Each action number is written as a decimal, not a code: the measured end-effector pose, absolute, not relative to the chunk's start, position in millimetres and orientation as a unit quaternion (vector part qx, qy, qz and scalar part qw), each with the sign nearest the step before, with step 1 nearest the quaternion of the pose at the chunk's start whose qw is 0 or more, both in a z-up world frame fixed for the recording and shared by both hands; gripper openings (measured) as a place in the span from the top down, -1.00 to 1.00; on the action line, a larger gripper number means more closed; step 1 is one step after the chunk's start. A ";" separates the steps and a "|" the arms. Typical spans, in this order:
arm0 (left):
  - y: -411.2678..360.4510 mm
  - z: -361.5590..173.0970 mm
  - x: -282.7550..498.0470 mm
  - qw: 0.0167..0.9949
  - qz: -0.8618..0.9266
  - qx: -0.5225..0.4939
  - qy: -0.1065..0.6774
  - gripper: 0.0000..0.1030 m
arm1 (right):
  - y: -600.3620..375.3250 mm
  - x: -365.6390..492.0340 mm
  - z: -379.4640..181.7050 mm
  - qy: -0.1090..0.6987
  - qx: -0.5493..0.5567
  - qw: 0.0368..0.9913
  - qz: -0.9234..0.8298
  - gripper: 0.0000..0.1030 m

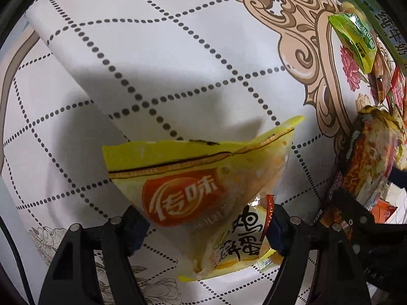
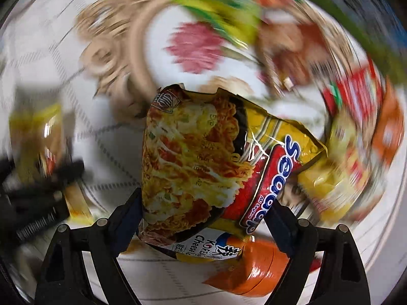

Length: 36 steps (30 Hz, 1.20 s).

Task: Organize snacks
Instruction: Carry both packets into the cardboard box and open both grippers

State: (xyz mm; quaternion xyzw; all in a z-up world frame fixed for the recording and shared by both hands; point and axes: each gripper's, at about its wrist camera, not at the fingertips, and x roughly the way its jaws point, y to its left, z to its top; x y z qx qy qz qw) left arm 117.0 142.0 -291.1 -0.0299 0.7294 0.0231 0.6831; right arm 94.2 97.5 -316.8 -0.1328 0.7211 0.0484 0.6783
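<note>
A yellow snack bag [image 1: 193, 178] with a red-orange logo hangs tilted above the patterned tablecloth [image 1: 152, 50]. My left gripper [image 1: 206, 228] is shut on it, with a pad pressing on each side. My right gripper [image 2: 203, 218] is shut on an instant noodle packet [image 2: 198, 167], yellow and red with a noodle picture. That packet stays sharp while everything behind it is smeared. In the left wrist view the noodle packet [image 1: 368, 157] shows at the right edge, close beside the yellow bag. The right wrist view shows the yellow bag [image 2: 35, 132] blurred at the left.
A green packet [image 1: 353, 40] and red packets [image 1: 396, 89] lie at the far right near a green carton [image 1: 381, 20]. An orange packet [image 2: 254, 267] lies under the noodle packet. More blurred snacks [image 2: 356, 127] are piled at the right. The cloth's white dotted area stretches left.
</note>
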 end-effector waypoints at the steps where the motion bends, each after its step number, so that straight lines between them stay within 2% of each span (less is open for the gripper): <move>1: 144.7 -291.7 114.0 0.683 0.024 -0.030 0.729 -0.45 | 97.4 93.9 -314.2 0.718 -0.126 0.683 0.050 -0.77; 4: 142.6 -291.7 101.9 0.689 0.030 -0.041 0.723 -0.45 | 82.9 94.5 -303.4 0.718 -0.066 0.692 0.035 -0.82; 5: 138.3 -291.2 101.7 0.693 0.033 -0.044 0.719 -0.35 | 74.1 92.3 -301.2 0.720 -0.049 0.692 0.028 -0.82; 6: 138.9 -288.1 99.2 0.696 0.033 -0.047 0.716 -0.14 | 67.9 92.9 -304.2 0.725 -0.030 0.688 0.011 -0.82; 8: 140.6 -279.3 92.0 0.700 0.022 -0.047 0.712 0.09 | 58.4 94.8 -311.1 0.735 0.008 0.678 -0.011 -0.81; 10: 136.3 -275.8 87.2 0.706 0.019 -0.028 0.708 0.12 | 49.3 96.3 -317.6 0.736 0.053 0.675 -0.016 -0.74; 12: 127.7 -265.7 84.7 0.713 0.015 -0.011 0.700 0.20 | 49.1 97.3 -314.9 0.731 0.046 0.681 -0.021 -0.73; 20: 105.2 -229.7 93.5 0.719 0.010 0.011 0.695 0.23 | 22.8 72.9 -285.0 0.707 0.083 0.702 -0.013 -0.71; 24: 106.5 -194.4 92.9 0.731 0.013 -0.003 0.682 0.25 | 3.9 71.0 -242.6 0.688 0.104 0.718 0.020 -0.71; 31: 77.3 -85.2 105.0 0.779 -0.009 -0.033 0.626 0.25 | -52.8 91.6 -143.9 0.644 0.140 0.747 0.086 -0.71; 32: 68.2 -65.1 113.8 0.787 -0.020 -0.039 0.615 0.25 | -65.9 97.1 -125.4 0.637 0.144 0.752 0.091 -0.71; 36: 24.6 -46.6 178.6 0.800 -0.067 -0.057 0.594 0.25 | -113.4 124.9 -77.4 0.613 0.161 0.768 0.098 -0.71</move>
